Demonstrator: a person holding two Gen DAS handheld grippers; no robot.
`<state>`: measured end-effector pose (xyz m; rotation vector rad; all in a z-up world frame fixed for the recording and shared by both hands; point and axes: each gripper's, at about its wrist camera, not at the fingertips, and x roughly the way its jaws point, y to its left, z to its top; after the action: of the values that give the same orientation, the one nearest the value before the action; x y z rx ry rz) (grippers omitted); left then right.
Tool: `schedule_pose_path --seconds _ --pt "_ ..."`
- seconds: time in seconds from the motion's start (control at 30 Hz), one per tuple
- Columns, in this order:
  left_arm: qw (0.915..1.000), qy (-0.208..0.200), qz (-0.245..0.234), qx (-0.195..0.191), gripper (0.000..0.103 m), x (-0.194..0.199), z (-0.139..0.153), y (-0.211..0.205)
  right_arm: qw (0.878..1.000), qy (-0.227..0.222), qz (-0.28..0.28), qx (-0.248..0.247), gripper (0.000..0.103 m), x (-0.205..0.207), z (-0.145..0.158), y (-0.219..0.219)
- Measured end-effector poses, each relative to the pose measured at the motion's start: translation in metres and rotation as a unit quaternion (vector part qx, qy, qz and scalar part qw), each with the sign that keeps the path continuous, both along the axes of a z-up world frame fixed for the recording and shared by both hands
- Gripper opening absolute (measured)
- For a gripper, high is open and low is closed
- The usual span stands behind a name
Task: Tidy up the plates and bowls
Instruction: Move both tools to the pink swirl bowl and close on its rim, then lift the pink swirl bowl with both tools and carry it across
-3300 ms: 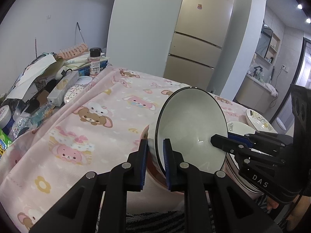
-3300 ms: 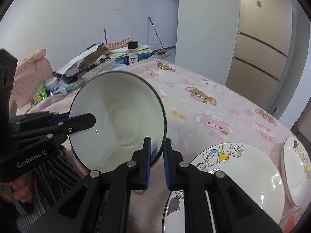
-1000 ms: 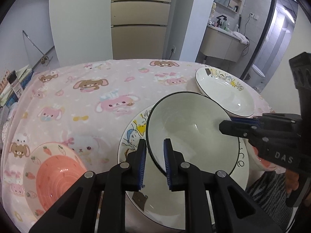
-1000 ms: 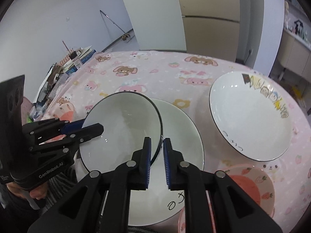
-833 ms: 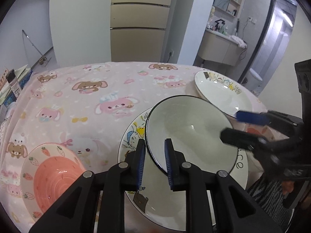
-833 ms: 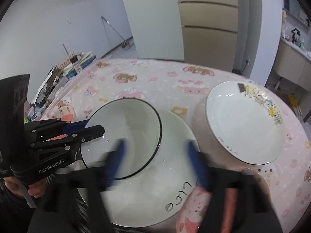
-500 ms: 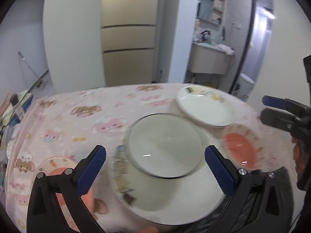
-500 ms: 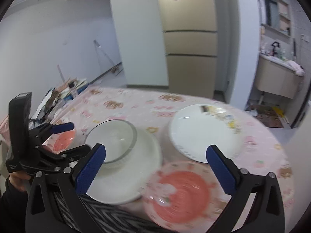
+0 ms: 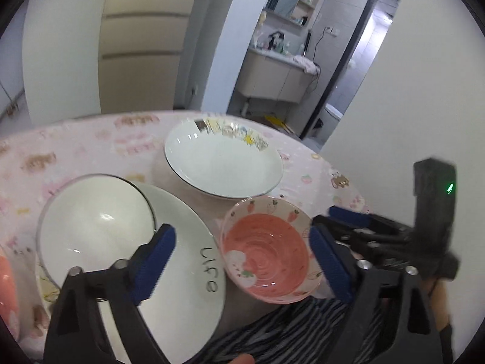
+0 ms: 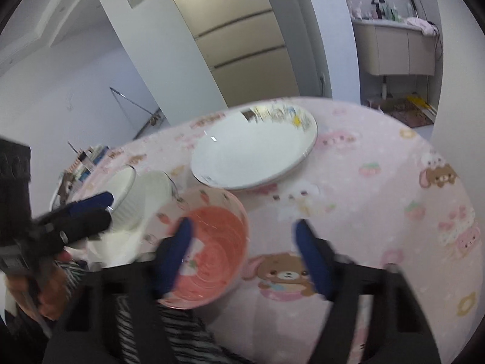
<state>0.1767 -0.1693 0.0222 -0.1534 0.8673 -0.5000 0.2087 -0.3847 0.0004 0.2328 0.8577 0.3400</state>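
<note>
Setting: a home dining area. Evidence: a round table under a pink cartoon-print tablecloth (image 10: pixel 379 212), a beige multi-door refrigerator (image 9: pixel 142 51) against the wall, and an open doorway to a bathroom with a vanity cabinet (image 9: pixel 272 75) and toiletries.

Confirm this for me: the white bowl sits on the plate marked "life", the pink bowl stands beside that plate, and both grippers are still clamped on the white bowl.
Not quite. Neither gripper holds the white bowl: the left gripper and the right gripper stand clear of it, jaws apart and closing on nothing. The left wrist view shows it. The bowl does sit on the plate, with the pink bowl beside it.
</note>
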Motion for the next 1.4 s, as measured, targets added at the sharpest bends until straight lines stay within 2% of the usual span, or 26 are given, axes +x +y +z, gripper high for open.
schedule_pose_path --seconds 0.07,0.13,0.2,0.3,0.37,0.4,0.43,0.47,0.63,0.7,0.77,0.9,0.97,1.0,1.07,1.13,1.2,1.3,1.4 --pt "0.9998 0.003 -0.012 0.014 0.082 0.005 -0.003 -0.009 1.000 0.013 0.007 -0.008 0.038 0.004 -0.009 0.002" --pt "0.9989 0.007 -0.017 0.044 0.066 0.010 -0.009 -0.018 1.000 0.023 0.015 -0.005 0.032 0.006 -0.017 0.004" --pt "0.9973 0.012 -0.027 0.066 0.057 0.015 -0.018 -0.027 0.999 0.031 0.020 -0.005 0.029 0.008 -0.022 0.006" --pt "0.9960 0.020 -0.033 0.080 0.051 0.021 -0.030 -0.033 0.999 0.039 0.029 0.003 0.029 0.010 -0.028 0.005" --pt "0.9957 0.029 -0.035 0.081 0.048 0.023 -0.036 -0.034 0.999 0.035 0.028 -0.012 0.026 0.008 -0.028 0.006" --pt "0.9957 0.031 -0.038 0.078 0.048 0.023 -0.037 -0.034 0.999 0.033 0.027 -0.021 0.023 0.007 -0.029 0.007" --pt "0.9957 0.032 -0.042 0.076 0.046 0.024 -0.039 -0.034 0.999 0.034 0.028 -0.028 0.014 0.006 -0.030 0.007" --pt "0.9954 0.033 -0.047 0.077 0.045 0.024 -0.041 -0.036 0.998 0.036 0.028 -0.032 0.009 0.005 -0.033 0.006" --pt "0.9938 0.049 -0.065 0.076 0.028 0.025 -0.050 -0.046 0.999 0.028 0.031 -0.007 0.009 0.001 -0.035 0.000" --pt "0.9919 0.039 -0.060 0.105 0.020 0.023 -0.054 -0.051 0.999 0.028 0.031 -0.011 0.009 0.001 -0.034 0.002" --pt "0.9909 0.032 -0.059 0.116 0.018 0.021 -0.055 -0.052 0.999 0.032 0.034 -0.006 0.009 0.003 -0.034 0.002" --pt "0.9935 0.030 -0.052 0.097 0.017 0.020 -0.052 -0.051 0.997 0.065 0.026 0.012 0.010 0.012 -0.047 0.005" --pt "0.9928 0.022 -0.043 0.109 0.012 0.018 -0.050 -0.052 0.998 0.060 0.020 0.026 0.007 0.011 -0.047 0.004" --pt "0.9930 0.017 -0.042 0.109 0.009 0.017 -0.048 -0.051 0.998 0.046 0.017 0.040 0.007 0.008 -0.042 0.000" --pt "0.9953 0.007 -0.040 0.087 0.008 0.015 -0.040 -0.045 0.998 0.025 0.009 0.055 0.007 0.003 -0.029 -0.004" --pt "0.9965 -0.011 -0.030 0.077 0.008 0.012 -0.025 -0.040 0.999 0.005 0.009 0.042 0.007 -0.002 -0.013 0.002" --pt "0.9962 -0.040 -0.026 0.073 0.008 0.006 -0.002 -0.034 0.999 -0.028 0.007 0.030 0.007 -0.008 0.010 0.008" --pt "0.9965 -0.069 -0.020 0.044 0.008 -0.005 0.033 -0.014 0.996 -0.079 0.009 0.043 0.009 -0.018 0.053 0.018" --pt "0.9953 -0.094 -0.004 0.022 0.008 -0.017 0.066 0.012 0.992 -0.122 0.025 0.022 0.010 -0.029 0.092 0.044"
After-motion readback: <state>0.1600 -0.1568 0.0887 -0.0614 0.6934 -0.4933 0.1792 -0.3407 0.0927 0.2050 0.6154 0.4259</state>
